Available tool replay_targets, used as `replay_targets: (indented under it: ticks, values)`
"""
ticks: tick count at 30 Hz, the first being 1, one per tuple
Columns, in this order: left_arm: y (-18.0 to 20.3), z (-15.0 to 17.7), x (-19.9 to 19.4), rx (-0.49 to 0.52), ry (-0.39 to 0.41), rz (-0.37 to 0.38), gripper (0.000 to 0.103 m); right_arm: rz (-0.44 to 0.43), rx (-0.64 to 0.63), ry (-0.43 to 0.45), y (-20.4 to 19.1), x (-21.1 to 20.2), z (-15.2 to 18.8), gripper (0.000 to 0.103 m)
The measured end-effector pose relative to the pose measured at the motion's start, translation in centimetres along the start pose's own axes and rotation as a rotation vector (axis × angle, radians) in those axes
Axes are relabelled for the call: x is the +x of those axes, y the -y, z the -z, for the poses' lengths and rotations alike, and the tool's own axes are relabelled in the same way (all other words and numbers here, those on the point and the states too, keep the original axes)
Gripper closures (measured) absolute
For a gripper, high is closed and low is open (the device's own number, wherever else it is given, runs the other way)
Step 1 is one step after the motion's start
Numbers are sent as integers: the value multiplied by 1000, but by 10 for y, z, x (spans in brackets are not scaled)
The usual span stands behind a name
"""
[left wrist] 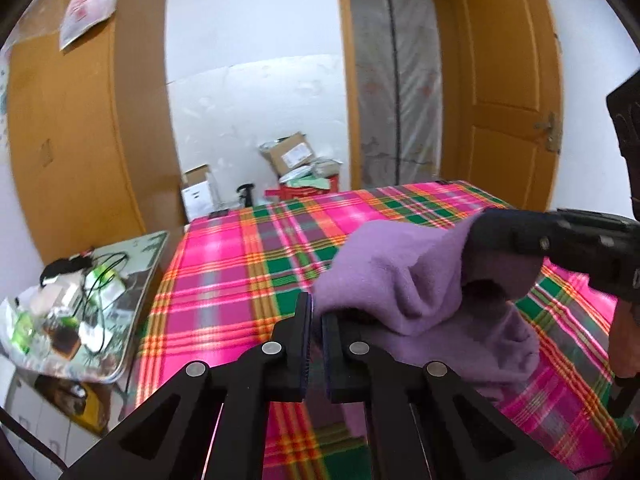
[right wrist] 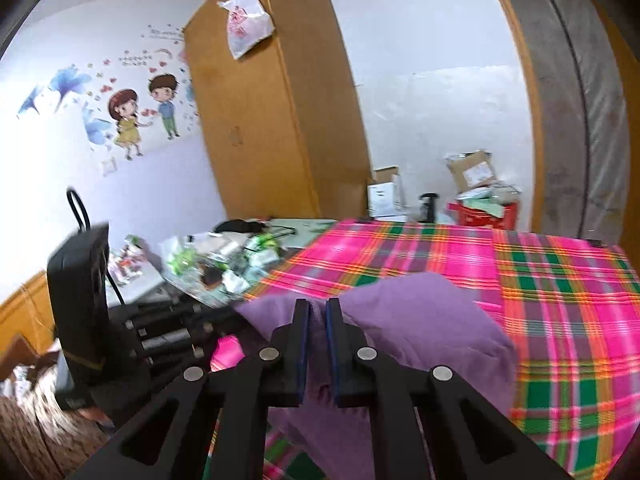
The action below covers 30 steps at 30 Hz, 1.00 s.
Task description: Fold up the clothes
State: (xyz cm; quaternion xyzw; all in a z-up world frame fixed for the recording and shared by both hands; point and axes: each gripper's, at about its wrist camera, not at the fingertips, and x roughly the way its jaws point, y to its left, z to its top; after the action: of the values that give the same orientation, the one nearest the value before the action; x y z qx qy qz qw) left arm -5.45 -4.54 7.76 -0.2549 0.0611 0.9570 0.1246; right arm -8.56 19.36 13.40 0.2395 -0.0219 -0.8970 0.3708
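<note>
Two pinches hold the purple garment [left wrist: 412, 280] above the plaid bed [left wrist: 240, 280]: my left hand-held gripper [left wrist: 316, 312] and right hand-held gripper [right wrist: 318, 312] each clamp its edge. It looks soft, light and droopy, so I would grip hems, never the slack middle.
</note>
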Motion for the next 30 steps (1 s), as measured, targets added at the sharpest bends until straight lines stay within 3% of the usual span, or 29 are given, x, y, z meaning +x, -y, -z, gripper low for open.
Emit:
replay_targets:
  ticks: [13, 18, 21, 22, 26, 30]
  values:
    - [-18, 22, -13, -43, -10, 19, 96, -149, 36, -116, -23, 53, 10, 95]
    - [-14, 21, -29, -24, 35, 47, 76, -172, 87, -122, -15, 41, 14, 91]
    - [-3, 21, -34, 28, 32, 55, 64, -156, 108, -105, -10, 26, 14, 89]
    - [1, 21, -35, 47, 30, 58, 63, -149, 115, -103, -9, 21, 14, 83]
    - [17, 19, -40, 92, 37, 97, 61, -106, 143, -76, 1, -9, 19, 70]
    - [36, 18, -42, 147, 40, 113, 59, 3, 164, -82, 18, -35, 32, 65]
